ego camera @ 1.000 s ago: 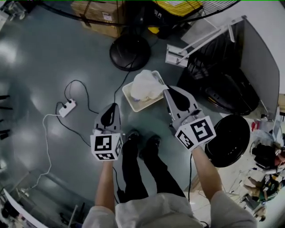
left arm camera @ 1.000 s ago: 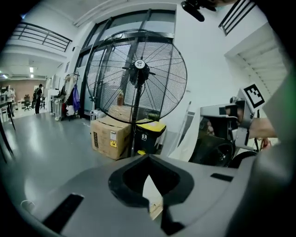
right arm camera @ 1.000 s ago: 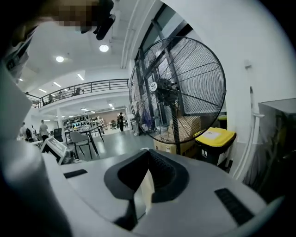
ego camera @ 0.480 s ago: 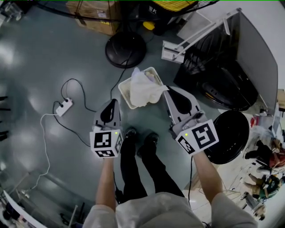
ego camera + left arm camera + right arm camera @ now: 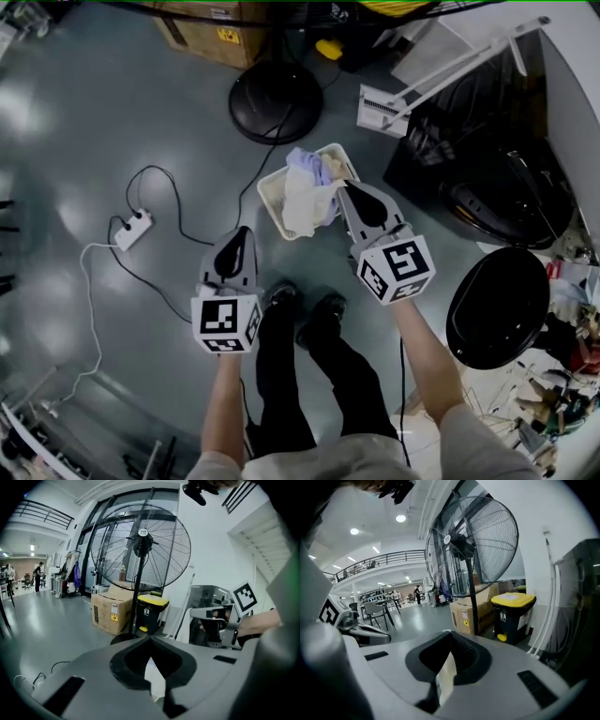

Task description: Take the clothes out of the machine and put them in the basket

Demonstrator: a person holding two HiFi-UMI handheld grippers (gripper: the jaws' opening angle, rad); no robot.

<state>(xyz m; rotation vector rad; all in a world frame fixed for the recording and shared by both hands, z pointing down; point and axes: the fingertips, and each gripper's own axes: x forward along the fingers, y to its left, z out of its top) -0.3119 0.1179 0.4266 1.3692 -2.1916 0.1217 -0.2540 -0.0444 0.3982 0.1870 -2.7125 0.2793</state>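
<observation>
While the right gripper (image 5: 339, 189) clamps it, the crumpled white cloth (image 5: 300, 208) droops into the basket (image 5: 266, 193).

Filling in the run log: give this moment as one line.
right gripper: shut on white cloth, hanging into basket | left gripper: shut, empty, apart from basket | basket: pale garment inside

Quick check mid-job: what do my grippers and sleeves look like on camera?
The left gripper and right gripper are grey wedges with black teardrop recesses. Each carries a white marker cube printed with black squares. The sleeves are pale and short, and a thin dark cable runs beside the right forearm.
</observation>
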